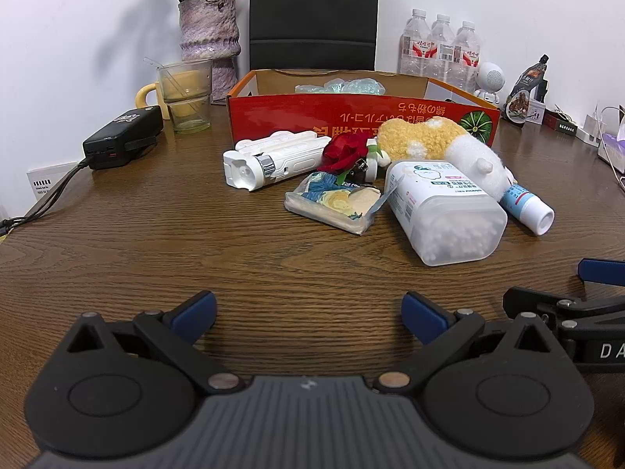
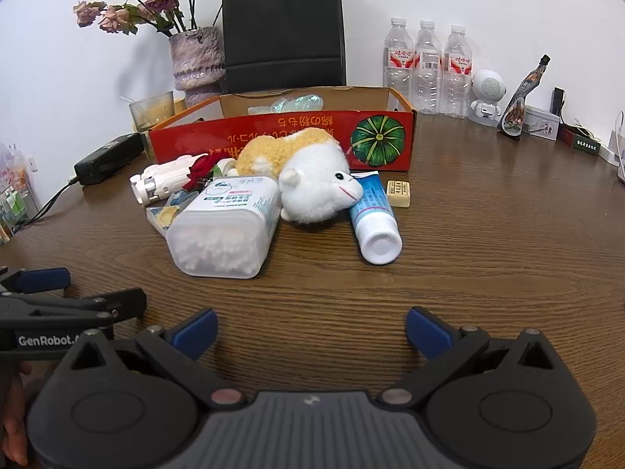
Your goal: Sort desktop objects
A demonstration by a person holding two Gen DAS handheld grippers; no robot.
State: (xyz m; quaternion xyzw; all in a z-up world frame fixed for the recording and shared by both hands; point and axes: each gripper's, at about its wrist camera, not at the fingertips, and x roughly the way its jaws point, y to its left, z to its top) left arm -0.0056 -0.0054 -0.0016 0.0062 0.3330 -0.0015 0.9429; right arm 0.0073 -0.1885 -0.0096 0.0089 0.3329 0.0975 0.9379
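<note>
A pile lies mid-table before a red cardboard box (image 1: 410, 117) (image 2: 312, 136): a white gadget (image 1: 273, 158) (image 2: 164, 179), a red rose (image 1: 345, 152) (image 2: 199, 170), a tissue pack (image 1: 332, 205) (image 2: 166, 213), a cotton-swab jar (image 1: 445, 211) (image 2: 226, 226), a plush cat (image 1: 441, 148) (image 2: 312, 187), a blue-white tube (image 1: 527, 205) (image 2: 373, 219) and a cream block (image 2: 398, 194). My left gripper (image 1: 308, 314) and right gripper (image 2: 311, 332) hover open over bare wood near the pile, holding nothing. Each shows at the other view's edge.
Behind the box stand a vase of dried flowers (image 1: 209, 35), a glass cup (image 1: 187, 93), a black bag (image 2: 283, 27) and three water bottles (image 2: 427, 66). A black power bank (image 1: 123, 136) with a cable lies left. Small items (image 2: 539, 117) line the back right.
</note>
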